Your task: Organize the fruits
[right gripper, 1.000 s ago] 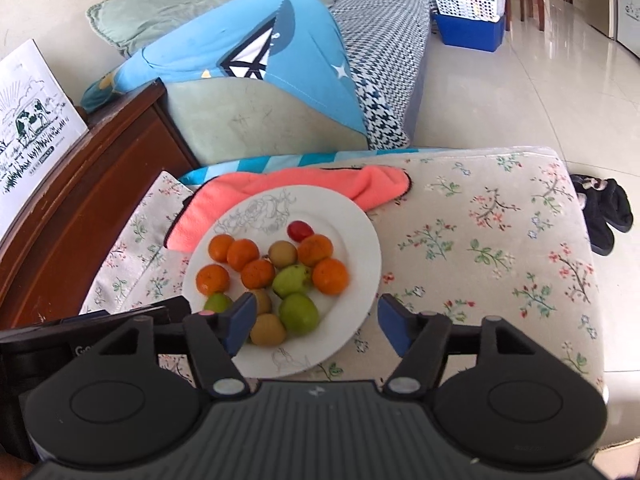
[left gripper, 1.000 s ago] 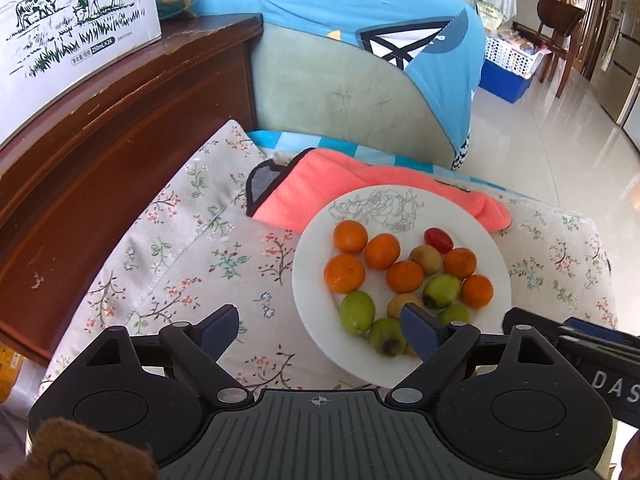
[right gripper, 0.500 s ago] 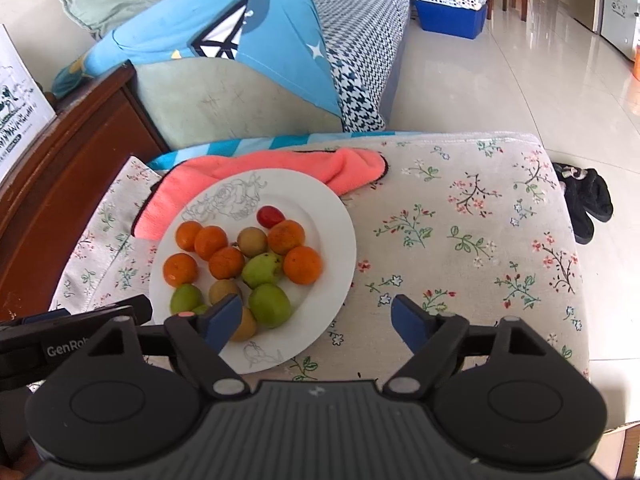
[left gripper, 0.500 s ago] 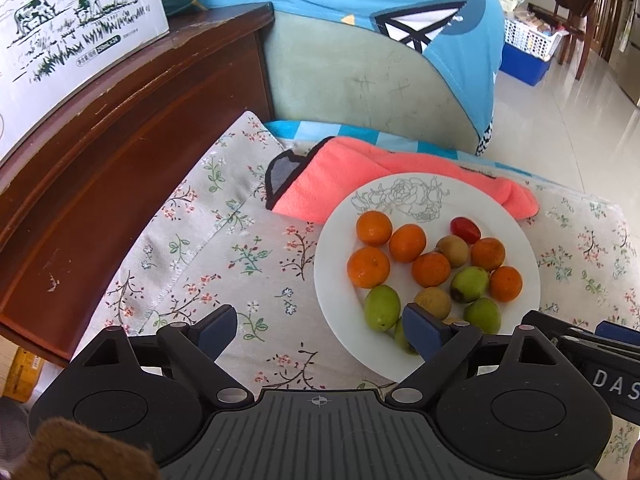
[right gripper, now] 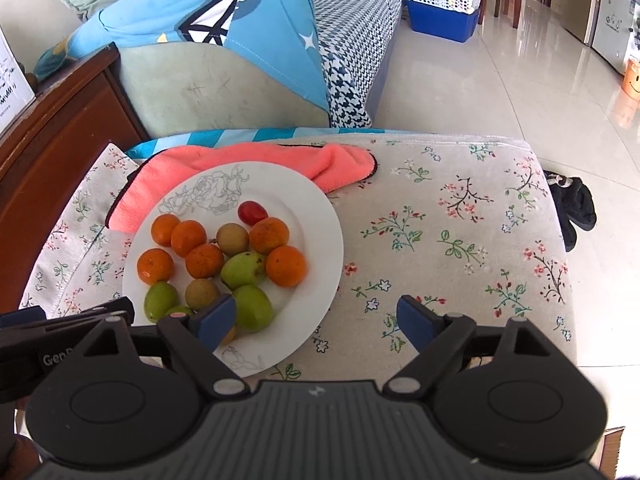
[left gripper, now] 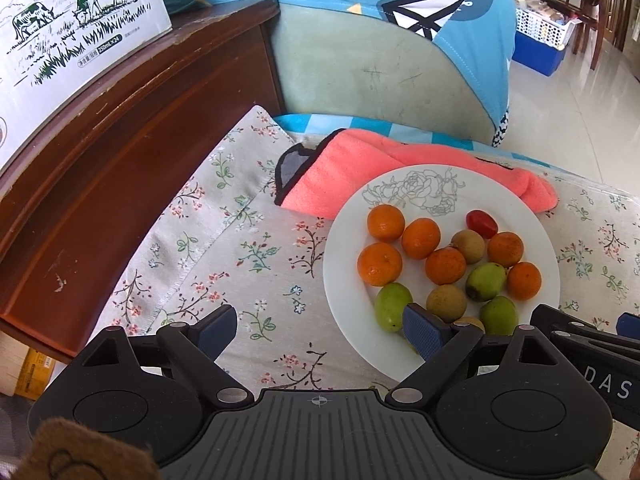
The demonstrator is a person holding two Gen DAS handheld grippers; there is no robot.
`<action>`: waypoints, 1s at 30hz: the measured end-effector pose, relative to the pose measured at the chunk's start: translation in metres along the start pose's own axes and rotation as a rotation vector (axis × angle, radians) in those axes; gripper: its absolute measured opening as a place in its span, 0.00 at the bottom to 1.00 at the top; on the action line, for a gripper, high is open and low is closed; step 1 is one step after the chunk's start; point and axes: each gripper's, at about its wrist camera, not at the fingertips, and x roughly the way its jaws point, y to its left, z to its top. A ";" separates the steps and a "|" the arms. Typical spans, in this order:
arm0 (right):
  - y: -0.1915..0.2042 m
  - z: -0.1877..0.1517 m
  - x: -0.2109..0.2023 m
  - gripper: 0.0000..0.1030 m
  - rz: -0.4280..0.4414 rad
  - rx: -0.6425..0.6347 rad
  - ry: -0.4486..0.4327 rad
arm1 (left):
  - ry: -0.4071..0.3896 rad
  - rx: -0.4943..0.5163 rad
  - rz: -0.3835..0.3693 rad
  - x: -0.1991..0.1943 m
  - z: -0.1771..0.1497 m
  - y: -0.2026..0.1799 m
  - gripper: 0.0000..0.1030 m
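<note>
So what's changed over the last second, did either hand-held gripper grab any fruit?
No fruit was taken. The right hand-held gripper has just been opening its jaws wider, with nothing between them. Both views shifted slightly, so the plate sits a little differently in frame. The left hand-held gripper stayed wide open and empty. The fruit kept its arrangement on the plate, and the pink towel still lies under its far rim.

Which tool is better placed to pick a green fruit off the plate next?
Marginally the right tool, as a judgement. Both are open and empty, but its left finger sits beside a green fruit on the white plate; the left tool mostly spans cloth.
</note>
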 end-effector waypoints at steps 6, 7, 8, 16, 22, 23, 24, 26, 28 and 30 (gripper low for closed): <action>0.005 0.001 0.003 0.86 -0.012 -0.026 0.003 | 0.004 0.001 0.022 0.003 0.000 -0.001 0.89; 0.005 0.002 0.004 0.86 -0.013 -0.029 0.005 | 0.005 0.002 0.024 0.003 0.000 0.000 0.89; 0.006 0.002 0.004 0.86 -0.014 -0.031 0.008 | 0.006 0.002 0.026 0.004 0.000 0.000 0.89; 0.012 0.002 0.006 0.87 -0.034 -0.069 0.014 | 0.018 -0.001 0.041 0.006 0.000 0.001 0.89; 0.013 0.003 0.006 0.88 -0.052 -0.087 0.006 | 0.018 0.004 0.046 0.007 0.000 0.000 0.89; 0.013 0.004 0.007 0.88 -0.054 -0.087 0.008 | 0.019 0.005 0.047 0.007 0.000 -0.001 0.89; 0.012 0.004 0.007 0.88 -0.054 -0.086 0.010 | 0.019 0.006 0.048 0.007 0.000 -0.001 0.89; 0.012 0.004 0.007 0.88 -0.055 -0.084 0.013 | 0.021 0.006 0.048 0.008 0.000 -0.001 0.89; 0.012 0.003 0.007 0.88 -0.056 -0.084 0.013 | 0.021 0.006 0.048 0.008 0.000 -0.001 0.89; 0.012 0.003 0.007 0.88 -0.058 -0.086 0.013 | 0.021 0.006 0.048 0.008 0.000 -0.001 0.89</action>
